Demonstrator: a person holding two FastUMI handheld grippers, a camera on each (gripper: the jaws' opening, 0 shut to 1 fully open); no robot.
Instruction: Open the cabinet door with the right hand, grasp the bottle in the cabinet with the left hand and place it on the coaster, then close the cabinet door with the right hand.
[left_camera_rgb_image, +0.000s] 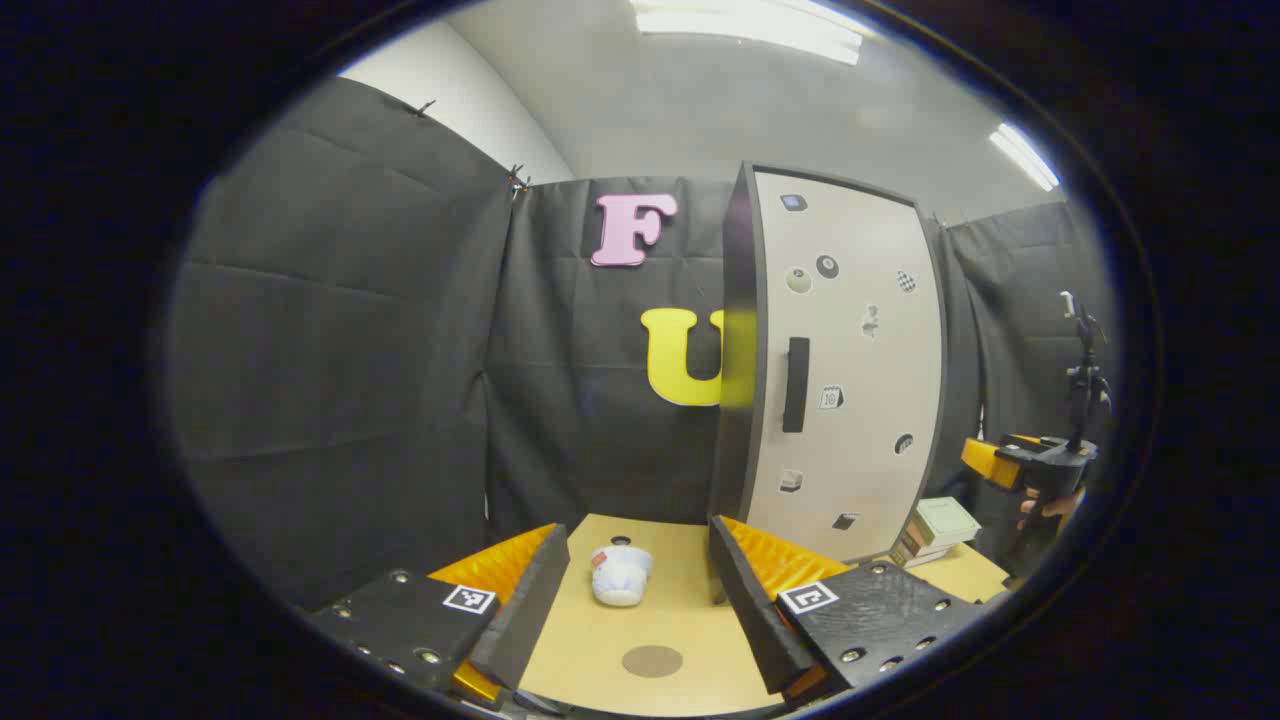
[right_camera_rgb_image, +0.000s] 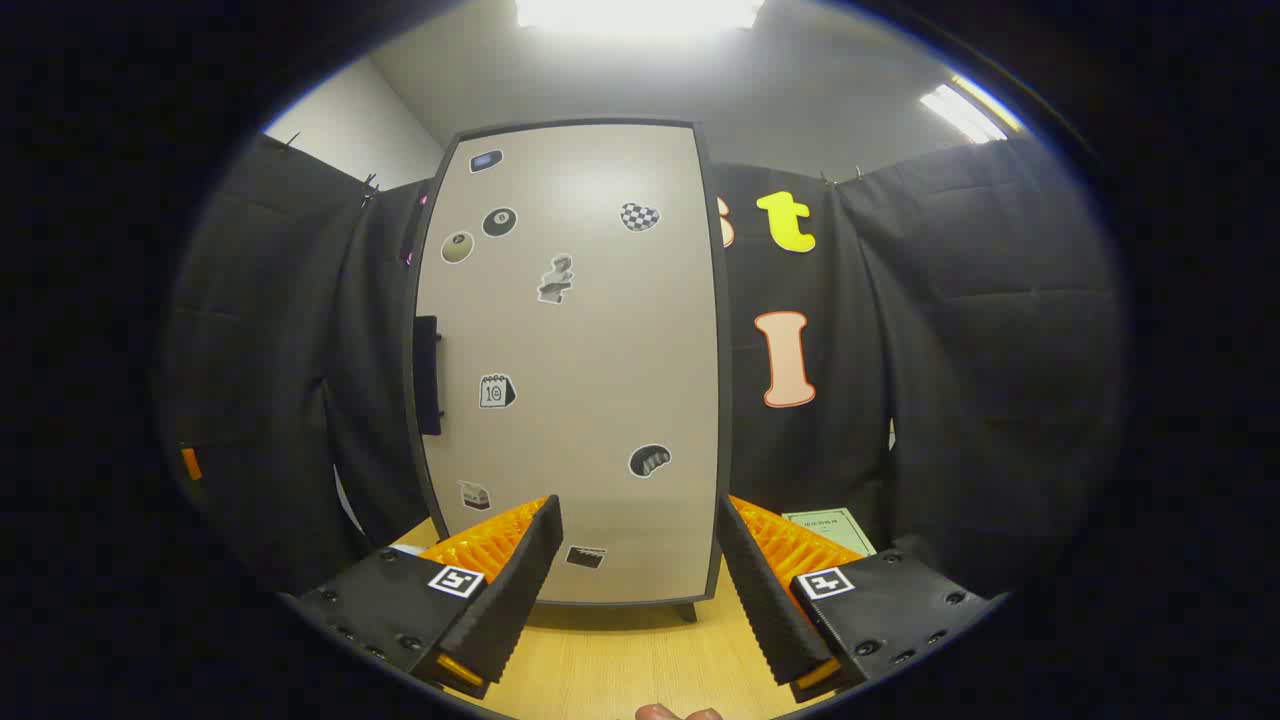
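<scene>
The tall cabinet (left_camera_rgb_image: 850, 370) stands on the wooden table with its beige door (right_camera_rgb_image: 570, 370) shut; stickers dot the door. Its black handle (left_camera_rgb_image: 795, 385) runs down the door's left edge, and in the right gripper view the handle (right_camera_rgb_image: 427, 375) sits at the left. My right gripper (right_camera_rgb_image: 638, 505) faces the lower door, open and holding nothing. My left gripper (left_camera_rgb_image: 638, 535) is open low over the table. Between its fingers I see a round brown coaster (left_camera_rgb_image: 652, 660) and, just beyond it, a white bottle-like object (left_camera_rgb_image: 620, 577) lying on the table. The cabinet's inside is hidden.
A stack of books (left_camera_rgb_image: 935, 530) lies right of the cabinet, with a green booklet (right_camera_rgb_image: 830, 528) on top. The other gripper (left_camera_rgb_image: 1030, 465) and the hand holding it (left_camera_rgb_image: 1045, 508) appear at the far right of the left gripper view. Black cloth walls close in the table.
</scene>
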